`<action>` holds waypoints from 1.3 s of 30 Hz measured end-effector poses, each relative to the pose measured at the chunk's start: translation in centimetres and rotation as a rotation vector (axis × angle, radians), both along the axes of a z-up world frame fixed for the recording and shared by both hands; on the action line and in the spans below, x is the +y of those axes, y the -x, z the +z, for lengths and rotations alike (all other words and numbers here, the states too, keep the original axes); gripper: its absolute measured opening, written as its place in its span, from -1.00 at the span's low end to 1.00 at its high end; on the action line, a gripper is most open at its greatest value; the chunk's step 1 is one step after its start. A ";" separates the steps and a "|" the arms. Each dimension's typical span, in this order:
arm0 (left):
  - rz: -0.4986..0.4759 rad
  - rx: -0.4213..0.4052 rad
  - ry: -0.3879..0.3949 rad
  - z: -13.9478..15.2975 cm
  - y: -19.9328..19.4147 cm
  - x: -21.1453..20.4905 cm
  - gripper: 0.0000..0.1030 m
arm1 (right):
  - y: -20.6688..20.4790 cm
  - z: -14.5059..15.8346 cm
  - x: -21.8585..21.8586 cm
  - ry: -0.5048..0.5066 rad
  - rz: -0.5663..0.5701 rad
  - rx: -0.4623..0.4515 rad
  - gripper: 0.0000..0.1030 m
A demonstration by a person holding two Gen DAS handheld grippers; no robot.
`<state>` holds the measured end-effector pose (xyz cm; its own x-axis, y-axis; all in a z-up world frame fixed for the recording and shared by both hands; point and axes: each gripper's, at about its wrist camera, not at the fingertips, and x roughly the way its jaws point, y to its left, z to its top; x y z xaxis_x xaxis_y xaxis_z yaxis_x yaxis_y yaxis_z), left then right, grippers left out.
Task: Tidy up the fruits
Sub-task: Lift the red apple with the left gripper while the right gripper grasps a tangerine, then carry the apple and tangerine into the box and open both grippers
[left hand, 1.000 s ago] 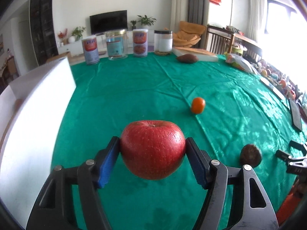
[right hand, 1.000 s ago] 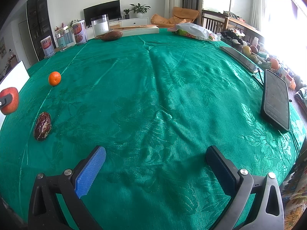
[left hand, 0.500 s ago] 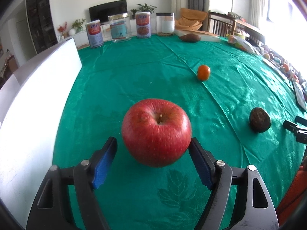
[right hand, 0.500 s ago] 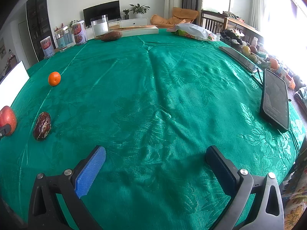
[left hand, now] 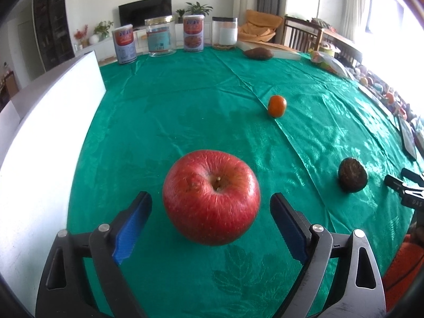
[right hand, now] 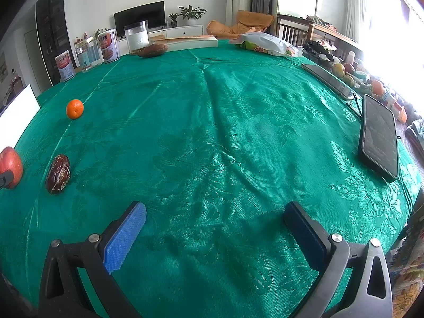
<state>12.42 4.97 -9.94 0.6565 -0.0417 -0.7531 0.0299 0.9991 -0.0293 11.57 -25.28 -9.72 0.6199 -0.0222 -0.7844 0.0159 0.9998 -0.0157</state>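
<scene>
A red apple [left hand: 211, 197] rests stem-up on the green tablecloth [left hand: 185, 111]. My left gripper [left hand: 211, 210] straddles it with its jaws opening; a gap shows on both sides and neither pad touches the fruit. Further right lie a dark brown fruit [left hand: 352, 175] and a small orange [left hand: 277, 105]. In the right wrist view my right gripper [right hand: 215, 224] hovers open over bare cloth with nothing between its pads. The same apple [right hand: 10, 167], brown fruit [right hand: 57, 173] and orange [right hand: 74, 109] sit at that view's left edge.
A white board [left hand: 45, 143] stands along the left. Several cans and jars [left hand: 160, 37] line the far edge beside a sweet potato [left hand: 258, 53] and a flat box [right hand: 190, 42]. A phone [right hand: 379, 137] and a tablet [right hand: 330, 80] lie at the right.
The left gripper lowered the apple onto the cloth and spread its jaws away from it. The right gripper stayed still.
</scene>
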 end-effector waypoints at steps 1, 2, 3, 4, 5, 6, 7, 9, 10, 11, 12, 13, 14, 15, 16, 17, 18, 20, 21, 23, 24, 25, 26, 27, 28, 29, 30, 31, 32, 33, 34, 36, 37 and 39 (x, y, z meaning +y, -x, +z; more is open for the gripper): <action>0.003 -0.009 0.004 0.2 -0.1 0.0 0.67 | 0.1 0.1 0.0 0.000 0.001 0.007 1.00; 0.003 -0.016 0.012 0.3 -0.2 0.2 0.41 | 0.3 0.4 0.0 -0.002 0.006 -0.002 1.00; 0.005 -0.018 0.024 0.4 -0.3 0.4 0.39 | 0.6 1.1 0.2 0.002 0.017 -0.029 1.00; 0.008 -0.022 0.041 0.3 -0.3 0.7 0.39 | 0.9 1.9 0.5 0.015 0.025 -0.055 1.00; 0.009 -0.030 0.056 0.3 -0.2 0.9 0.39 | 0.9 2.8 1.1 0.025 0.032 -0.072 1.00; 0.009 -0.034 0.064 0.3 0.0 1.1 0.39 | 0.5 3.7 1.8 0.014 0.049 -0.079 1.00; 0.011 -0.036 0.066 0.3 0.2 1.2 0.39 | -0.2 4.5 2.9 -0.006 0.086 -0.069 1.00; 0.019 -0.030 0.085 0.3 0.5 1.5 0.38 | -2.6 6.0 5.8 -0.075 0.186 -0.019 0.91; 0.023 -0.025 0.100 0.4 0.8 1.7 0.38 | -3.9 6.8 7.4 -0.146 0.239 0.006 0.83; 0.027 -0.020 0.115 0.5 0.9 1.9 0.38 | -5.5 7.5 9.2 -0.207 0.288 0.030 0.66; 0.032 -0.016 0.130 0.6 1.2 2.2 0.38 | -7.3 7.8 11.1 -0.242 0.323 0.059 0.61; 0.038 -0.013 0.144 0.8 1.4 2.4 0.38 | -9.2 7.7 12.9 -0.259 0.342 0.092 0.61; 0.046 -0.013 0.157 1.0 1.7 2.7 0.38 | -11.3 7.2 14.8 -0.267 0.355 0.131 0.61; 0.055 -0.013 0.173 1.3 2.0 3.0 0.38 | -13.0 6.3 16.4 -0.258 0.356 0.165 0.57; 0.064 -0.014 0.192 1.6 2.3 3.3 0.38 | -14.7 5.1 17.8 -0.239 0.351 0.204 0.52; 0.072 -0.015 0.210 2.0 2.6 3.7 0.38 | -16.1 4.0 18.9 -0.220 0.342 0.238 0.40; 0.079 -0.017 0.223 2.4 2.8 4.1 0.38 | -17.2 2.8 19.7 -0.205 0.329 0.266 0.27; 0.088 -0.025 0.236 3.2 3.4 4.7 0.38 | -18.2 1.0 20.4 -0.193 0.304 0.288 0.08; 0.092 -0.030 0.239 3.5 3.7 4.9 0.38 | -18.4 1.0 20.6 -0.187 0.294 0.257 -0.03; 0.097 -0.034 0.250 4.2 4.1 5.4 0.38 | -18.4 1.0 20.8 -0.186 0.289 0.245 -0.46; 0.100 -0.033 0.256 4.5 4.3 5.6 0.38 | -18.2 1.2 20.7 -0.197 0.287 0.240 -0.46; 0.100 -0.030 0.268 4.8 4.5 5.8 0.38 | -17.6 1.5 20.8 -0.201 0.289 0.229 -0.46; 0.098 -0.030 0.285 5.1 4.7 6.1 0.38 | -17.0 2.1 20.8 -0.202 0.296 0.214 -0.46; 0.091 -0.030 0.307 5.6 4.9 6.2 0.38 | -16.2 2.8 20.7 -0.217 0.309 0.200 -0.46; 0.084 -0.031 0.331 6.0 5.3 6.5 0.38 | -15.0 3.8 20.8 -0.245 0.324 0.185 -0.46; 0.076 -0.035 0.358 6.6 5.7 6.8 0.38 | -13.9 4.8 20.9 -0.273 0.341 0.171 -0.46; 0.072 -0.034 0.385 7.3 6.0 7.1 0.38 | -12.9 5.9 21.0 -0.301 0.358 0.158 -0.46; 0.068 -0.030 0.423 8.1 6.5 7.5 0.38 | -12.0 7.1 21.4 -0.337 0.380 0.151 -0.46; 0.063 -0.031 0.469 9.1 7.1 8.1 0.38 | -11.1 8.3 22.0 -0.373 0.408 0.147 -0.46; 0.055 -0.040 0.507 10.3 7.8 8.7 0.38 | -10.4 9.3 22.9 -0.404 0.439 0.145 -0.46; 0.052 -0.056 0.527 11.6 8.6 9.4 0.38 | -9.5 10.4 24.2 -0.432 0.479 0.143 -0.46; 0.066 -0.103 0.535 14.2 10.3 11.1 0.38 | -7.9 12.4 27.2 -0.476 0.568 0.136 -0.46; 0.085 -0.125 0.539 15.3 11.1 12.3 0.38 | -7.0 13.3 28.9 -0.494 0.616 0.134 -0.46; 0.143 -0.155 0.545 16.9 12.3 15.1 0.38 | -5.7 14.5 32.7 -0.523 0.709 0.148 -0.46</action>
